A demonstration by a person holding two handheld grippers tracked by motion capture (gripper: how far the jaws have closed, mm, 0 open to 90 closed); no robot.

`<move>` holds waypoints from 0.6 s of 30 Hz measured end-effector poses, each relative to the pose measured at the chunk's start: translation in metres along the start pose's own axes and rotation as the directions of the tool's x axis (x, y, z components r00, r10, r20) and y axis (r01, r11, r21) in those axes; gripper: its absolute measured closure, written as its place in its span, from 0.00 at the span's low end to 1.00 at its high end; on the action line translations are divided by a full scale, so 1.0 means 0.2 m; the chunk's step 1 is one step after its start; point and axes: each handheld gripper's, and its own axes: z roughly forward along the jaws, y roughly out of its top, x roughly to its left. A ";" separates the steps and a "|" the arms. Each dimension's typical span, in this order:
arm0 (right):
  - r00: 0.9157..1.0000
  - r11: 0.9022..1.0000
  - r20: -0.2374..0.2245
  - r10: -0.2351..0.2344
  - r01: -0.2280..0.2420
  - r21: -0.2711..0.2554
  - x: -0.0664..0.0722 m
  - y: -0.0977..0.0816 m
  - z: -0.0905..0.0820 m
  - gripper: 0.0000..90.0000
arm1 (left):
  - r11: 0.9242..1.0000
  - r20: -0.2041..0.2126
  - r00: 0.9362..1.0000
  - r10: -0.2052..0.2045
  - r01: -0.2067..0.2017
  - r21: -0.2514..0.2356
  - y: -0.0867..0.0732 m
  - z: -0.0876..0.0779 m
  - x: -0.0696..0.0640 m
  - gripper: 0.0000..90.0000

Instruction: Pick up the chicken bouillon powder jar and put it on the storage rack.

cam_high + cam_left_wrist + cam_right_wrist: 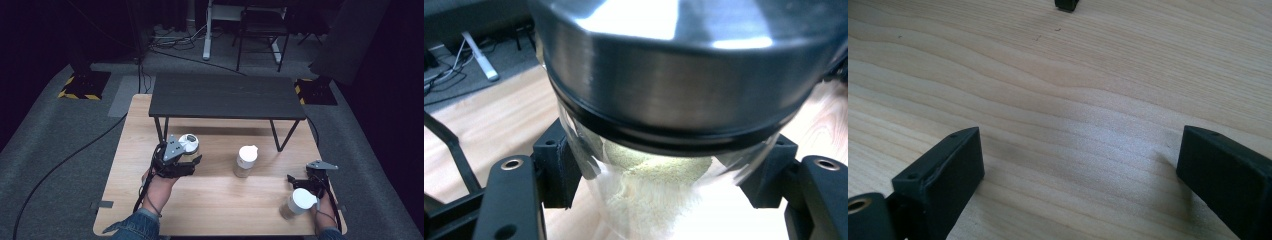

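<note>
My left gripper is shut on a glass jar with a silver metal lid and holds it above the wooden table. Seen from the left gripper view, the jar is part full of pale yellow powder, and both black pads press on its glass wall just under the lid. My right gripper rests low at the table's right front with its jaws wide apart. In the right gripper view the right gripper has only bare wood between its fingers.
A second jar with a white lid stands mid-table. A third white-lidded jar stands at the front right, just beside my right hand. A low black shelf table on thin legs spans the back of the wooden top.
</note>
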 end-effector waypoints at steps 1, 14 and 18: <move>1.000 1.000 0.000 0.000 0.000 0.000 0.00 0.00 0.00 0.05 | 1.000 -0.002 1.000 0.004 -0.004 -0.003 0.02 0.00 0.01 0.34; 1.000 1.000 0.000 0.000 0.000 0.000 0.00 0.00 0.00 0.05 | 1.000 -0.032 0.999 0.026 -0.027 -0.013 0.24 -0.01 0.09 0.34; 1.000 1.000 0.000 0.000 0.000 0.000 0.00 0.00 0.00 0.05 | 1.000 -0.038 0.999 0.019 -0.019 -0.020 0.30 0.00 0.12 0.34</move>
